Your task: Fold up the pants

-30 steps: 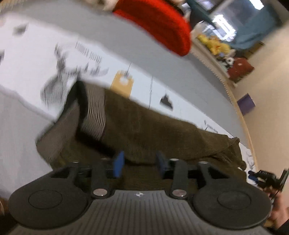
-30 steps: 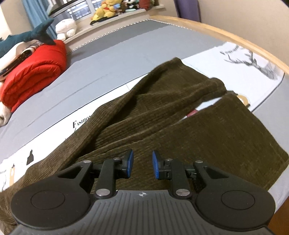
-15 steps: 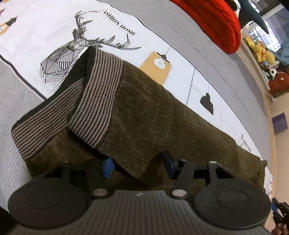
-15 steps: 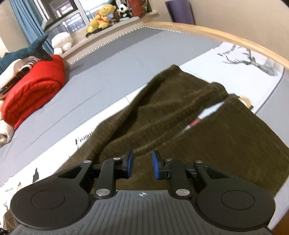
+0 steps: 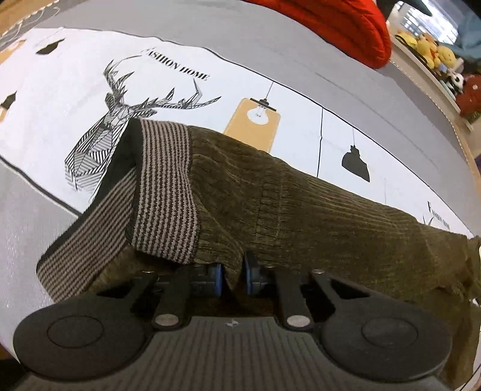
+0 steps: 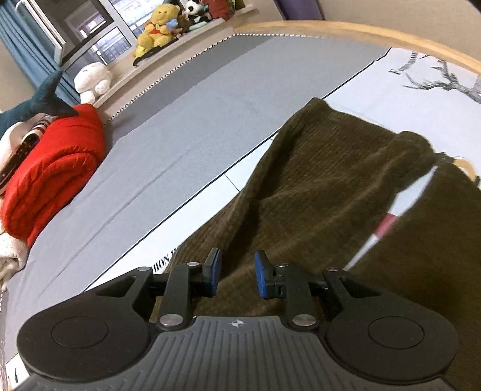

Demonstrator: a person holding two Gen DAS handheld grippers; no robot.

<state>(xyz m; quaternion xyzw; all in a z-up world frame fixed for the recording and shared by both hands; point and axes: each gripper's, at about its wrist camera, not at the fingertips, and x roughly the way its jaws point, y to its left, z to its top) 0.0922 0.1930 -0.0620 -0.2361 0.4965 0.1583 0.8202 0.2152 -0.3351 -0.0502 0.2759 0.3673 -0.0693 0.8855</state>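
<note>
Corduroy fabric, dark olive and ribbed, makes up the pants [image 5: 300, 204], which lie spread across a white printed bedsheet [image 5: 75, 90] on a grey-covered bed [image 6: 180, 126]. The left gripper [image 5: 234, 272] sits at the waist end of the garment, its blue-padded fingers [image 5: 217, 275] drawn close together with a hanging fold of the olive cloth pinched between them. Just left of that fold, the striped brown-and-black knitted waistband [image 5: 168, 192] is turned outward, showing its black inner edge, and it rests partly over a geometric deer print [image 5: 120, 120] on the sheet. Beyond the pants on the sheet are an orange lamp graphic [image 5: 255, 120] and a black pendant-lamp graphic [image 5: 355, 162].

In the right wrist view, the right gripper [image 6: 236, 275] hovers over the pants [image 6: 315, 186] with its jaws apart and nothing between the blue pads [image 6: 261, 275]; the corduroy lies directly below and ahead of them. One leg runs diagonally away toward a rumpled hem, and a second panel of the same fabric lies to the right, with a strip of sheet showing between them.

Far to the left, a red quilted blanket [image 6: 54, 174] is rolled up on the bed with a blue shark plush [image 6: 33, 105] beside it. A windowsill ledge [image 6: 180, 39] holds a yellow bear plush [image 6: 154, 27] and a white plush [image 6: 91, 79].
</note>
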